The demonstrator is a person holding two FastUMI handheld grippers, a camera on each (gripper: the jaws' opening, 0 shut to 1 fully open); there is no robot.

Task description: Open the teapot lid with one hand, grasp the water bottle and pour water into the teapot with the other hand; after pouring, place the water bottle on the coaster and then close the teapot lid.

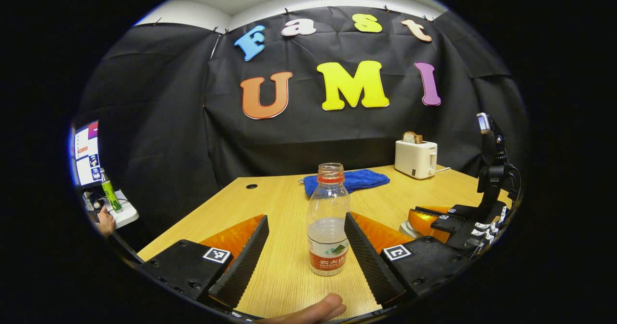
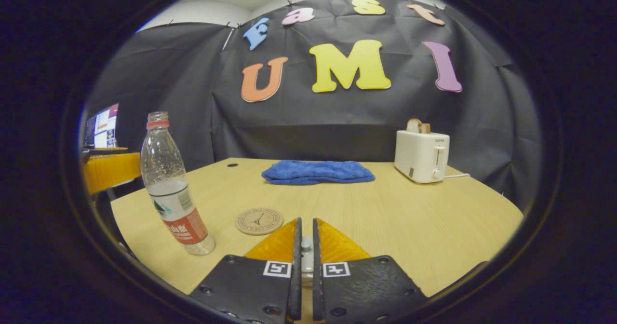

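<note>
Nearby, a blue towel (image 2: 318, 172) and toaster (image 2: 422, 156) flank the coaster (image 2: 259, 221).

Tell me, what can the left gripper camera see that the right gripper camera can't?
Left gripper view alone: the left gripper, open around the water bottle without touching it, a fingertip at the bottom edge, and a green bottle beside the monitor. Right gripper view alone: the round coaster on the table, and the right gripper pinching a small pale knob, likely the teapot lid. Both share the bottle, blue towel, toaster and monitor.
</note>
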